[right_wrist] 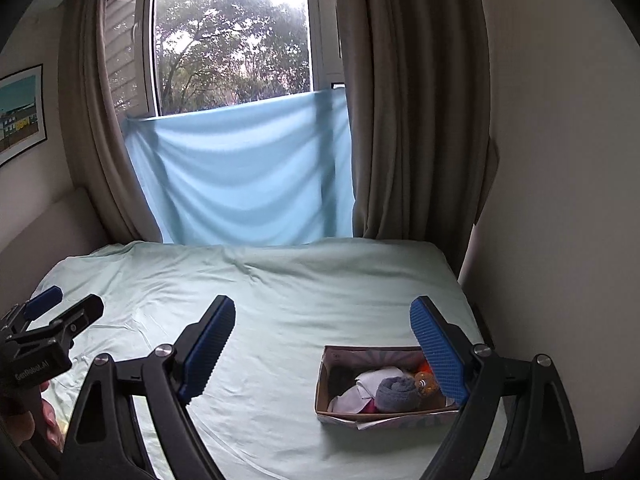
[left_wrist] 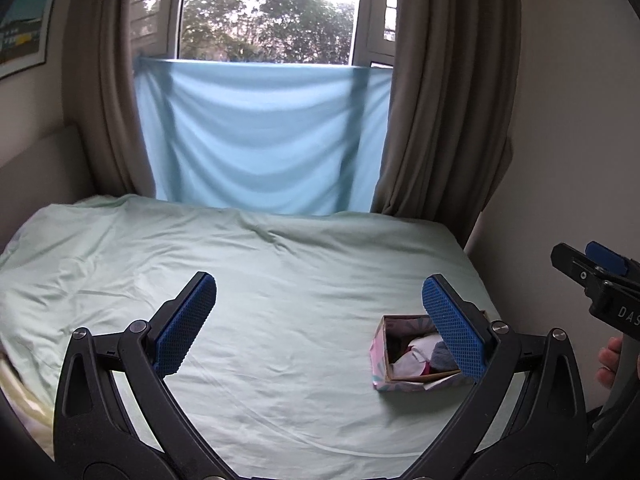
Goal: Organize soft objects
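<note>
- We are holding the left gripper (left_wrist: 319, 312) above the bed (left_wrist: 280, 280), its blue pads (left_wrist: 188, 320) standing wide apart with nothing between them.
- We are holding the right gripper (right_wrist: 322, 336) the same way over the bed, pads (right_wrist: 438, 352) spread wide and gripping nothing.
- In the left wrist view the right gripper is showing at the right edge, with fingers of the hand (left_wrist: 610, 362) just below it.
- In the right wrist view the left gripper is showing at the left edge, over the sheet, with part of a hand (right_wrist: 48, 420) beneath it.
- The box (right_wrist: 384, 416) is sitting on the bed's right side, near the wall (right_wrist: 560, 200), open at the top.
- Soft things are lying inside the box: a rolled grey sock (right_wrist: 398, 392), a white cloth (right_wrist: 376, 380) with something pink under it, and a small orange and brown toy (right_wrist: 425, 382) toward the right end.
- From the left wrist view the left gripper's right pad is covering part of the box, so we cannot tell the whole of what is in it there.
- The pale green sheet is lying wrinkled across the rest of the bed.
- Behind the bed a blue cloth (left_wrist: 260, 140) is hanging across the lower window (left_wrist: 268, 12), with brown curtains (left_wrist: 448, 100) on both sides.
- A framed picture (left_wrist: 24, 28) is hanging on the left wall.
</note>
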A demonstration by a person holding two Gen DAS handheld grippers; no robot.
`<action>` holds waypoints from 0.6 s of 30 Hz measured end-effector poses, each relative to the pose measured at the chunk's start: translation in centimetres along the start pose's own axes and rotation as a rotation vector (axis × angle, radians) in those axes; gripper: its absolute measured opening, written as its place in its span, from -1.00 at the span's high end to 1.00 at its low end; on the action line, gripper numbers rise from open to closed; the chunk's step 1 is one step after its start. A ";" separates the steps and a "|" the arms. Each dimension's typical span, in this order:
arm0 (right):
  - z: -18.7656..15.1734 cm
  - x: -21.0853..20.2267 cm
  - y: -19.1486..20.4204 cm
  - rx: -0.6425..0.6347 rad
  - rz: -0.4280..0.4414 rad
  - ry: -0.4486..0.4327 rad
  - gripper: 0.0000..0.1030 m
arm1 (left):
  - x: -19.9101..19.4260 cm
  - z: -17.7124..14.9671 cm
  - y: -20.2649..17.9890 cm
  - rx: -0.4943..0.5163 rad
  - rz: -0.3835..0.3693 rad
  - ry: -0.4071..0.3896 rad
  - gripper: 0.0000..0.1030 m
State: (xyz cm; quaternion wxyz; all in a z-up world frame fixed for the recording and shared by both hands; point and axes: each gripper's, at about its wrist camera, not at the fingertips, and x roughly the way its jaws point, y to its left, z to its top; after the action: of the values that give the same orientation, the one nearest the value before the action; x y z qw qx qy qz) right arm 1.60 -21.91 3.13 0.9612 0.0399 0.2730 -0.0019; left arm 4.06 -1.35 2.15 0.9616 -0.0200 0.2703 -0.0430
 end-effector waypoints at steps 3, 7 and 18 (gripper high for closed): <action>-0.1 -0.1 0.2 0.001 -0.004 -0.010 -0.69 | -0.3 -0.1 -0.4 0.016 0.010 -0.017 -0.99; -0.4 -0.3 0.3 0.006 -0.008 -0.012 -0.69 | -0.8 -0.2 -0.8 0.039 0.024 -0.029 -0.99; -0.4 -0.3 0.3 0.006 -0.007 -0.011 -0.69 | -0.9 -0.3 -1.3 0.044 0.037 -0.033 -0.99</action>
State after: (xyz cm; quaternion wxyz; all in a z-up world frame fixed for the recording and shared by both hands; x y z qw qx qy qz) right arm 1.17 -21.57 2.98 0.9625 0.0417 0.2681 -0.0060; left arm 3.09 -2.60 2.45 0.9668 0.0057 0.2535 -0.0309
